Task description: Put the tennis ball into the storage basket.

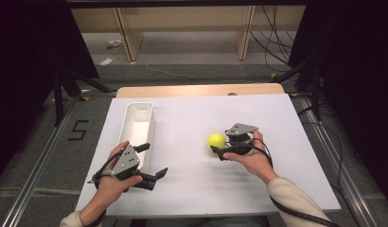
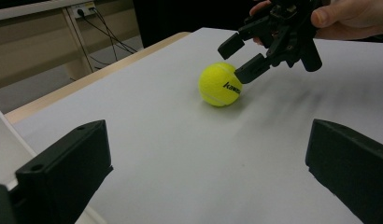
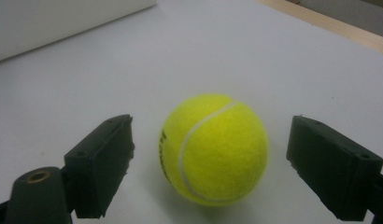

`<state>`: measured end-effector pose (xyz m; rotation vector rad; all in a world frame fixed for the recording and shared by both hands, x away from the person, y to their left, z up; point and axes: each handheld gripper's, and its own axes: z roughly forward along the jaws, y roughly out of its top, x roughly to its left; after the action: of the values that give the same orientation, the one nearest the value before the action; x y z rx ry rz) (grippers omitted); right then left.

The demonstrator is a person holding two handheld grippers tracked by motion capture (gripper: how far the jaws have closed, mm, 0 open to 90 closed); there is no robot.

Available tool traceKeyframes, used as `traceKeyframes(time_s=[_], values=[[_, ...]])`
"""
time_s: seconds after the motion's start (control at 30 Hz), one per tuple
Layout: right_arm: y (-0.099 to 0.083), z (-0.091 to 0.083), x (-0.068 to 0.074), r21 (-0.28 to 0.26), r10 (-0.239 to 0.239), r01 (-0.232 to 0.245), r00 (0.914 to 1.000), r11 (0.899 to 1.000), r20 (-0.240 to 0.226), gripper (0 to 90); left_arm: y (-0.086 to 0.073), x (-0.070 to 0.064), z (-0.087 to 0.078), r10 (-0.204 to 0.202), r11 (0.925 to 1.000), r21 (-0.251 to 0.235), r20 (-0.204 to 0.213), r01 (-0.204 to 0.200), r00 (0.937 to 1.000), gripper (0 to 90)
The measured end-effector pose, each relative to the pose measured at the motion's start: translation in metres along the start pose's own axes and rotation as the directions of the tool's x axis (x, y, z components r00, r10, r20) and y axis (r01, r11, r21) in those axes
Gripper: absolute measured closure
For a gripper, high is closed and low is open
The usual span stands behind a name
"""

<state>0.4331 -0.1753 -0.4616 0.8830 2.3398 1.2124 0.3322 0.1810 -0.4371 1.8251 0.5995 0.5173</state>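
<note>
Right tongs (image 3: pixel 210 158) spread wide around ball (image 3: pixel 214 148), a gap on each side, no contact visible. Ball resting on counter (image 1: pixel 192 189) between those jaws. Left tongs (image 2: pixel 208 158) wide apart too, gripping nothing, beside bin (image 1: pixel 135 124), well away from ball. Bin partly hidden behind left hand.
</note>
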Motion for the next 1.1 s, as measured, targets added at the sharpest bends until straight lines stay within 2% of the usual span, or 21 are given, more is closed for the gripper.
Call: traceKeyframes(time_s=[0.5, 0.93, 1.1], values=[[-0.001, 0.025, -0.002, 0.054, 0.003, -0.004, 1.0, 0.999, 0.007, 15.4, 0.0, 0.0, 0.0, 0.003, 1.0, -0.001, 0.005, -0.003, 1.0, 0.0], [-0.004, 0.038, -0.002, 0.094, 0.006, -0.007, 0.9999, 0.996, 0.009, 15.4, 0.0, -0.001, 0.0, 0.008, 1.0, 0.003, 0.008, -0.008, 0.9999, 0.0], [-0.005, 0.041, -0.003, 0.108, 0.007, -0.008, 0.9998, 0.994, 0.016, 18.2, 0.0, -0.001, 0.0, 0.014, 0.9999, 0.007, 0.009, -0.014, 0.9999, 0.0]])
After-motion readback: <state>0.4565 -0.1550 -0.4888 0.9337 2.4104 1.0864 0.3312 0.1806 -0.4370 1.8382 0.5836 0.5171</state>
